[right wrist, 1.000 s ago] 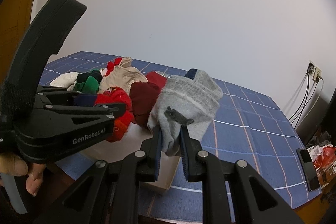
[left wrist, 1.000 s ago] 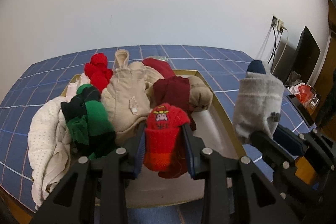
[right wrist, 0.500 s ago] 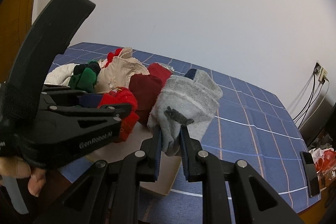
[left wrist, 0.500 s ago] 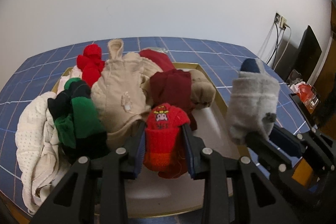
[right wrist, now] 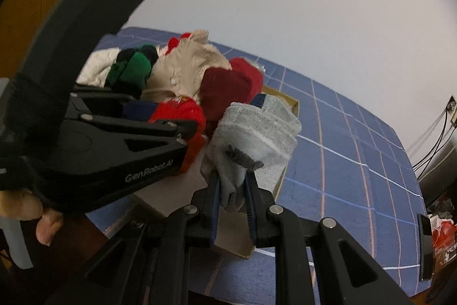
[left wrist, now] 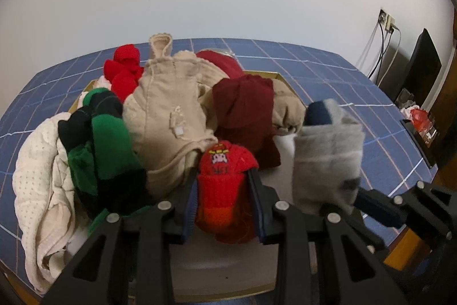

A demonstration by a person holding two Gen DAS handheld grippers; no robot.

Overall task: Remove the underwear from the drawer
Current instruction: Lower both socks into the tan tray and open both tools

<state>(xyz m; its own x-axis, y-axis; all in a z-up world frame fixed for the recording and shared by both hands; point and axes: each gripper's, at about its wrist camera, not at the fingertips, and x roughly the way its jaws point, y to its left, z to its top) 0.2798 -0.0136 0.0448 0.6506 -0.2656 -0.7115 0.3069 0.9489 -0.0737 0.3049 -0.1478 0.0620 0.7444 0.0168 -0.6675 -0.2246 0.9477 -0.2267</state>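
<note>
My left gripper (left wrist: pixel 222 199) is clamped on a red sock (left wrist: pixel 221 185), tilted down toward the drawer (left wrist: pixel 274 75). My right gripper (right wrist: pixel 232 190), just beside it, pinches a grey sock (right wrist: pixel 257 139) tight.

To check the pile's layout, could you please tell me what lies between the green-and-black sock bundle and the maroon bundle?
The beige garment fills that stretch, touching both the green-and-black sock bundle and the maroon bundle; the left wrist view shows it most clearly.

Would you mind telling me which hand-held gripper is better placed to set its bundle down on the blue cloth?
Probably the right hand-held gripper: its grey bundle hangs at the drawer's edge beside bare blue cloth, while the left hand-held gripper holds the red bundle over the drawer.
</note>
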